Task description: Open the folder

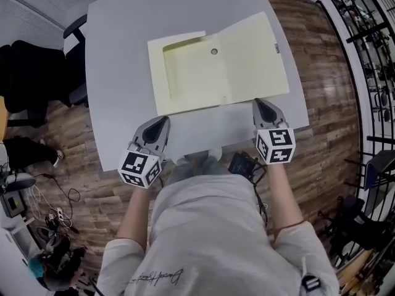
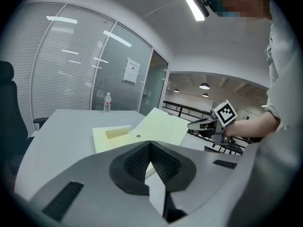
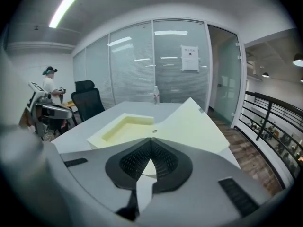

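On the table point(image 1: 117, 54), opened yellow folder point(image 1: 216, 63).

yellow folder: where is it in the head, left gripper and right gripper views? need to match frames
Head view: folder at upper centre, cover on the right.
Left gripper view: middle of the picture, cover raised at right.
Right gripper view: middle of the picture, cover raised at right.
Shared landmark: the round dot beside the folder's fold, also seen at and.
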